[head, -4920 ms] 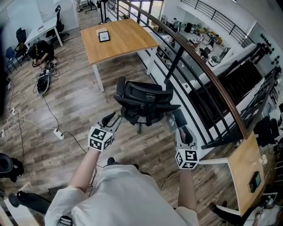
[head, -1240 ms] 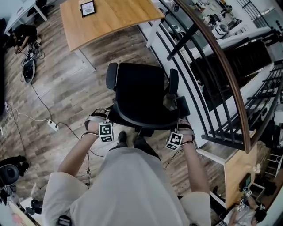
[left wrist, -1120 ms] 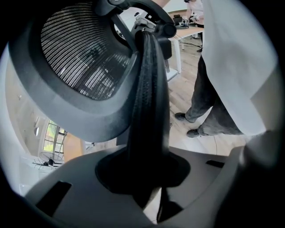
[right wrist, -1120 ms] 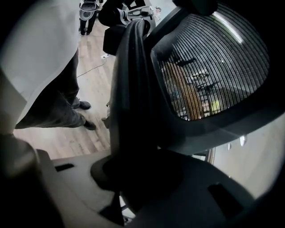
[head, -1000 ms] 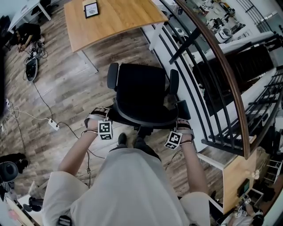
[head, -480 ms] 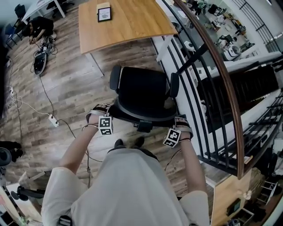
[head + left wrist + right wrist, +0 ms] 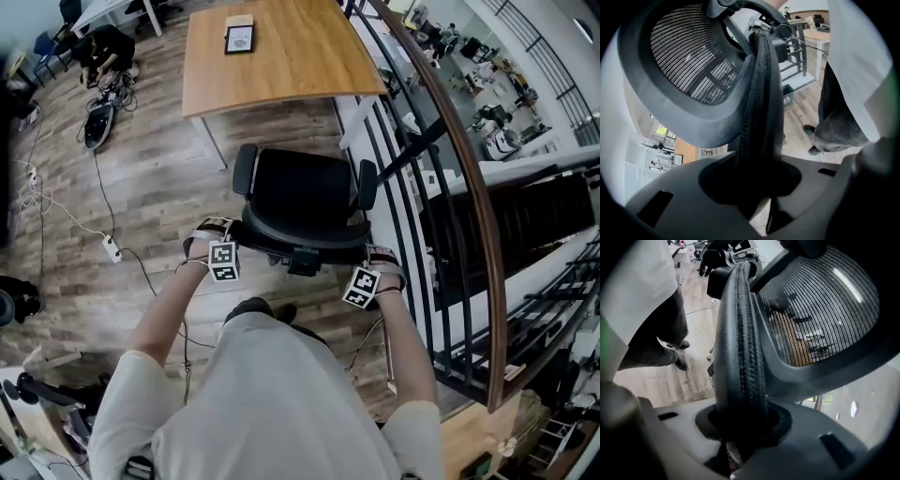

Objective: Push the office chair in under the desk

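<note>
The black office chair (image 7: pixel 305 197) stands just short of the wooden desk (image 7: pixel 281 70), its seat facing the desk and its backrest toward me. My left gripper (image 7: pixel 225 247) holds the backrest's left edge and my right gripper (image 7: pixel 368 272) holds its right edge. In the left gripper view the padded rim (image 7: pixel 759 108) runs down between the jaws of the left gripper (image 7: pixel 754 187); these jaws are opening slightly with the rim still between them. In the right gripper view the stitched rim (image 7: pixel 739 333) fills the gap of the right gripper (image 7: pixel 740 427).
A metal railing with a wooden handrail (image 7: pixel 448 141) runs close along the chair's right side. A dark tablet (image 7: pixel 241 38) lies on the desk, above the desk's white leg (image 7: pixel 214 148). Cables and a power strip (image 7: pixel 111 248) lie on the wooden floor at left. A person (image 7: pixel 108 42) crouches far left.
The chair has rolled forward toward the desk with both grippers on its backrest, and I have stepped after it. The desk now fills more of the upper view.
</note>
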The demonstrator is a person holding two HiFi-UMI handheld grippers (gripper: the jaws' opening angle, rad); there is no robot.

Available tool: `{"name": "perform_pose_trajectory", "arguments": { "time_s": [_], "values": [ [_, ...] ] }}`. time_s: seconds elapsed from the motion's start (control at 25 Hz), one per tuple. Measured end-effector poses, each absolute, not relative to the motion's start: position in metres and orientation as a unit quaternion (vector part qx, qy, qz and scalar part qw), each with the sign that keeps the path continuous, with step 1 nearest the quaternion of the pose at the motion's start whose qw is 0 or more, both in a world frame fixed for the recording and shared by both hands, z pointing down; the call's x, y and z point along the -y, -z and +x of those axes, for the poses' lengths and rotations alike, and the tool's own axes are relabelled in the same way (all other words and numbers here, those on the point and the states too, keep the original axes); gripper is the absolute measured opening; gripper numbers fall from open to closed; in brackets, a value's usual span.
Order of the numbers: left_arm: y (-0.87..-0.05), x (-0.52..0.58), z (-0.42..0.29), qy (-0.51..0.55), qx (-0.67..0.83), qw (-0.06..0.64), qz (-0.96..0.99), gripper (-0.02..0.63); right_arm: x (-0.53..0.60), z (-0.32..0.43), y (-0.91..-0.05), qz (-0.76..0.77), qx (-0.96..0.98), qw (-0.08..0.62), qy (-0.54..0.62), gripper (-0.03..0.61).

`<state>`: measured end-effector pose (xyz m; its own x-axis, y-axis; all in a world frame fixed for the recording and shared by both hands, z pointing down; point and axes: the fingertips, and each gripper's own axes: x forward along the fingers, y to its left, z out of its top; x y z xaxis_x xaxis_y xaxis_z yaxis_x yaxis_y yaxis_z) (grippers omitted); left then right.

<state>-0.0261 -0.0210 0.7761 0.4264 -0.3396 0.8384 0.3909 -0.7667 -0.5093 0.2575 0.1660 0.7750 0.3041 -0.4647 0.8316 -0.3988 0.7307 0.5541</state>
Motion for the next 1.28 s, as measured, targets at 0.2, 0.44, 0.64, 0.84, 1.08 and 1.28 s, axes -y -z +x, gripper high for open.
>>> {"name": "perform_pose_trajectory", "arguments": {
  "time_s": [0.2,0.44,0.64,0.84,1.08,1.28],
  "values": [
    [-0.783,0.041,-0.017,0.535,0.005,0.336,-0.775,0.117,-0.142,0.269,-0.781,0.364,0.593,0.718,0.031,0.087],
    [-0.779,0.076,-0.001,0.532,-0.008,0.335,-0.778,0.121,-0.105,0.285,-0.778,0.362,0.595,0.716,0.036,0.089],
    [-0.78,0.103,0.018,0.531,-0.017,0.326,-0.782,0.129,-0.073,0.306,-0.78,0.359,0.598,0.715,0.04,0.089],
    [-0.776,0.139,0.038,0.529,-0.014,0.327,-0.783,0.129,-0.037,0.323,-0.776,0.359,0.6,0.713,0.039,0.089],
    [-0.776,0.173,0.054,0.529,-0.023,0.323,-0.785,0.129,0.005,0.343,-0.775,0.354,0.606,0.711,0.047,0.089],
    [-0.775,0.208,0.064,0.531,-0.038,0.32,-0.783,0.129,0.044,0.359,-0.776,0.356,0.605,0.71,0.055,0.091]
  ]
}}
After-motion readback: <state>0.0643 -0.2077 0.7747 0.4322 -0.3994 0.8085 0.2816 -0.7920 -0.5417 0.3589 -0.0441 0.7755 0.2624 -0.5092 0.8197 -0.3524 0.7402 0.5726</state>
